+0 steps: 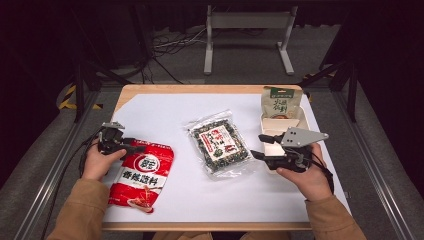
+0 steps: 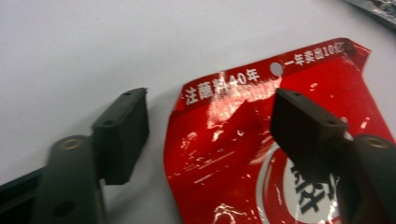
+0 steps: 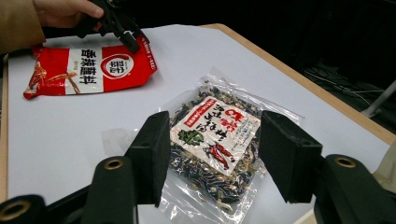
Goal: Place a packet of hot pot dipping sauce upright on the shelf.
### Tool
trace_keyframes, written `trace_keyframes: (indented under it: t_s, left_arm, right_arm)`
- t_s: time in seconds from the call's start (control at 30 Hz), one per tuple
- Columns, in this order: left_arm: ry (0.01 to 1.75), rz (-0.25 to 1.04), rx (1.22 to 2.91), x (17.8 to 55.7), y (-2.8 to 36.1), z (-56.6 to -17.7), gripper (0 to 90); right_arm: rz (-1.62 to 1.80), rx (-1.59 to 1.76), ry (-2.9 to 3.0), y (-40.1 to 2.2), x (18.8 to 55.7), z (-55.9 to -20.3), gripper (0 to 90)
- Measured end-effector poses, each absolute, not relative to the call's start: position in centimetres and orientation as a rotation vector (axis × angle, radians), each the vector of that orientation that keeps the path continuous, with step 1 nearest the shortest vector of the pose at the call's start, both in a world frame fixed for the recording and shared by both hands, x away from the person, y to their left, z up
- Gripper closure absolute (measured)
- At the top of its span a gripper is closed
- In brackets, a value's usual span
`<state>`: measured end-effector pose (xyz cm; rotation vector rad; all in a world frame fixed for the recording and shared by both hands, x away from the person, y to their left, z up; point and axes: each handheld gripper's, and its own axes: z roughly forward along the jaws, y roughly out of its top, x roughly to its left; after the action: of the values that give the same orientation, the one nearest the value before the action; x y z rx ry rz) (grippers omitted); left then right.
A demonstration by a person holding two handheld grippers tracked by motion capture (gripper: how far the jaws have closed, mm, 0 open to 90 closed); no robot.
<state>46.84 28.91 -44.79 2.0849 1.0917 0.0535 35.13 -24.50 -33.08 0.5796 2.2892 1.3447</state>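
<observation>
The left gripper (image 2: 210, 121) hovered low, jaws released, astride the red packet's (image 2: 280, 154) top corner; the right gripper (image 3: 215, 154) stood released before the clear packet (image 3: 215, 135).

Lab: black curtains (image 1: 45, 30), floor cables (image 1: 165, 47).

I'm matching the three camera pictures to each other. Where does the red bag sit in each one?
High view: red bag lies lower left on the white sheet, its top corner under the left claw.
Left gripper view: it covers the lower right, its top edge between the open jaws.
Right gripper view: it lies upper left, beyond the clear seaweed bag.
Shared landmark: the bag's white circular logo.
</observation>
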Motion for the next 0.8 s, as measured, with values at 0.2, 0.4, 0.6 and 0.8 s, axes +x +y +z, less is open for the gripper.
trace_keyframes:
  t_s: [0.2,0.4,0.6,0.8]
  left_arm:
    - [1.041,0.052,2.104,46.5,28.7,-44.6,38.2]
    - [0.981,0.124,2.157,45.8,28.7,-44.3,46.1]
    - [0.957,0.178,2.171,45.3,28.8,-43.7,60.1]
    - [0.917,0.182,2.212,44.9,28.7,-43.9,70.1]
  right_arm:
    - [1.348,0.579,2.291,-24.5,35.2,-33.2,44.1]
    - [1.334,0.556,2.288,-24.4,35.2,-33.3,44.6]
    - [1.346,0.562,2.282,-24.7,35.4,-33.3,44.3]
    - [1.353,0.553,2.283,-24.5,35.3,-33.3,44.0]
